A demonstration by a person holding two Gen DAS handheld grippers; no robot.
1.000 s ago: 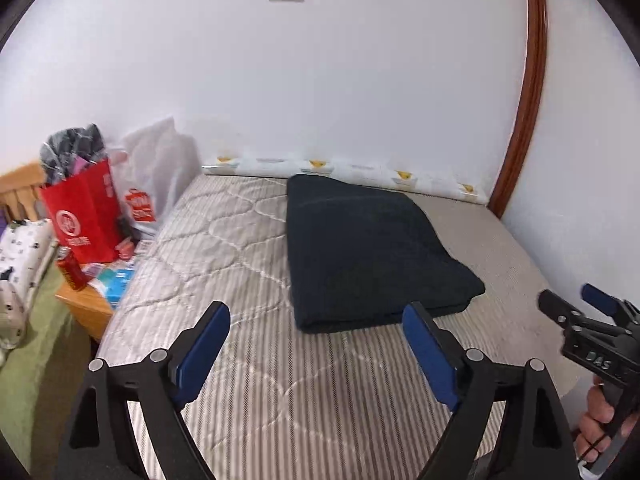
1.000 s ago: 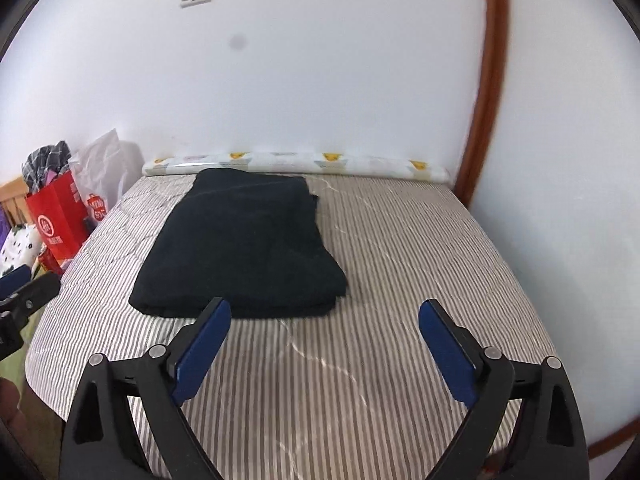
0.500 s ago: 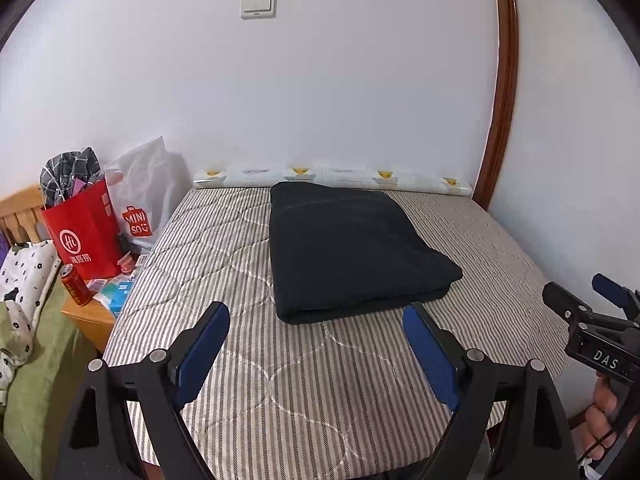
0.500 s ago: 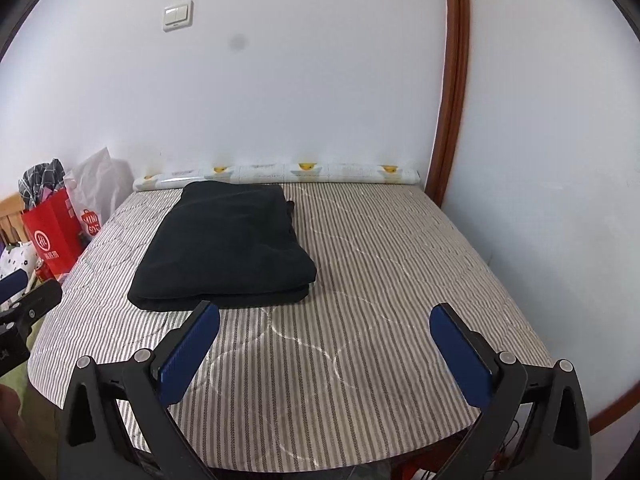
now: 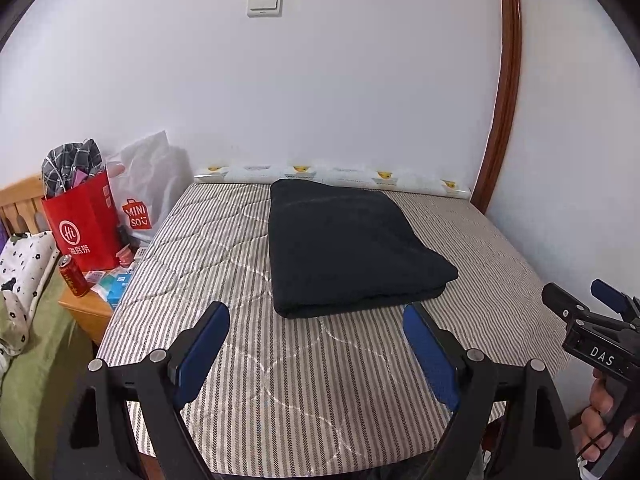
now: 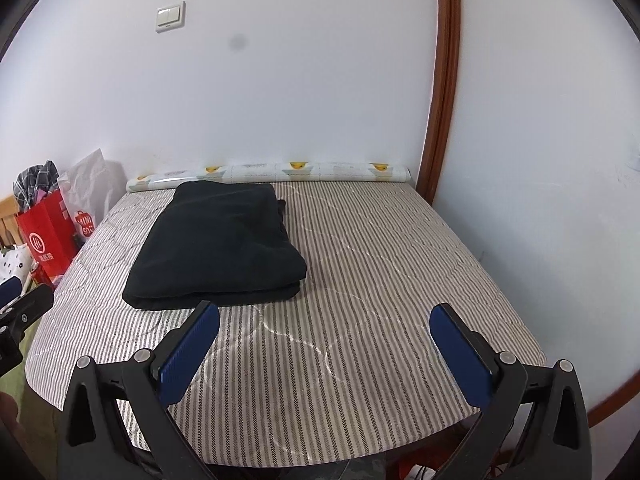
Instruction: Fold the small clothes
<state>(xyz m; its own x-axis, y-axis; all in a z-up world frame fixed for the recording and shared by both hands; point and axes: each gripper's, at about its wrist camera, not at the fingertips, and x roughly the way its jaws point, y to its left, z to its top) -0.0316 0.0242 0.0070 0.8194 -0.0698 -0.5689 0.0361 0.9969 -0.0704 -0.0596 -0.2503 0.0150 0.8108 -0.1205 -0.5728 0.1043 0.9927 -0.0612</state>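
Note:
A dark folded garment (image 5: pixel 344 248) lies flat on the striped quilted mattress (image 5: pixel 320 380), toward its far left half. My left gripper (image 5: pixel 316 312) hovers just short of the garment's near edge, open, with nothing between its blue pads. In the right wrist view the same garment (image 6: pixel 220 248) sits ahead and to the left. My right gripper (image 6: pixel 324 310) is open wide over bare mattress (image 6: pixel 380 280), to the right of the garment's near corner. Neither gripper touches the fabric.
A rolled patterned sheet (image 5: pixel 332 174) lies along the back wall. Left of the bed stand a red paper bag (image 5: pixel 86 228), a white plastic bag (image 5: pixel 148 184) and a red can (image 5: pixel 74 276) on a wooden nightstand (image 5: pixel 86 312). A wooden door frame (image 5: pixel 500 120) rises at the right.
Both grippers have drawn back from the garment, so the mattress's near edge now shows. The right jaws have spread slightly wider. The garment has not moved.

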